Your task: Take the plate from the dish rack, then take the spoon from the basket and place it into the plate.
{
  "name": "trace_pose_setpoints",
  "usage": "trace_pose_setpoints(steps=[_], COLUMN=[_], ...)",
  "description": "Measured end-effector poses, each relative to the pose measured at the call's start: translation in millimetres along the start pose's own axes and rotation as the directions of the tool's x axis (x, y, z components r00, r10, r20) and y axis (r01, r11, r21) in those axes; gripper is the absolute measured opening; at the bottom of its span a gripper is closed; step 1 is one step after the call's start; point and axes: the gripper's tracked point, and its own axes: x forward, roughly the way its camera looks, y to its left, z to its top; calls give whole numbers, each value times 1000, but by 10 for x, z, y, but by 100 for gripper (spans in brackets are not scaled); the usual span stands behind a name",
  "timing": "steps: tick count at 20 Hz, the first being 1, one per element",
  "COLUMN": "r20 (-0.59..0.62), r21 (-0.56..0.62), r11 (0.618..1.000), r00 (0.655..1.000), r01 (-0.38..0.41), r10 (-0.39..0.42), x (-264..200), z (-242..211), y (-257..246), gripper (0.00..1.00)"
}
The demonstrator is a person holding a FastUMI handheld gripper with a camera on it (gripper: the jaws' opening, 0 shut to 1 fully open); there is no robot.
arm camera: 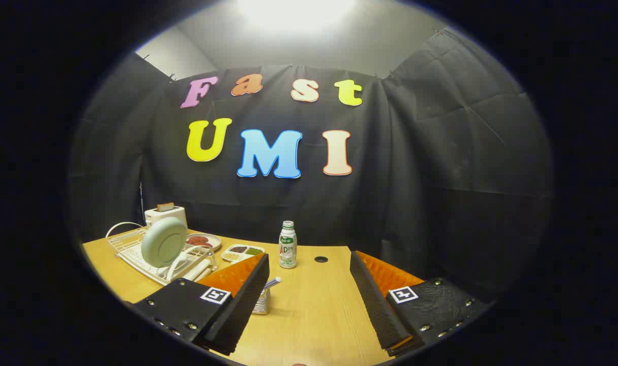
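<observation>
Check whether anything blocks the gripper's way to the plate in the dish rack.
Nothing visible does. The gripper is open, nothing between its fingers. The plate stands on edge in the dish rack, beyond the left finger; the basket with the spoon sits nearer, beside that finger.

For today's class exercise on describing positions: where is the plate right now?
In the gripper view the plate stands on edge in the white dish rack on the table's far left, in front of the toaster, beyond the open, empty jaws.
</observation>
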Motion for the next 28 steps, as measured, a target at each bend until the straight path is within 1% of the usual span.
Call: trace_pose_setpoints(steps=[3,6,11,15,19,21,25,28], r20=[-25,-8,-7,-12,-27,-55,-169,-260], r21=[-9,-31,-18,-17,-4,18,77,108], r11=[999,994,991,987,985,984,985,987], r00=[998,995,992,987,985,983,972,955], r01=[-50,-101,-129,-160,-172,-177,-152,-117], r10=[50,101,129,160,172,178,163,141], x=[-229,-323,-252,-75,177,362,768,1067], z=[225,492,790,959,959,879,532,222], y=[364,798,1539,2165,2640,2863,3196,3380], gripper=[97,98,98,98,98,98,98,97])
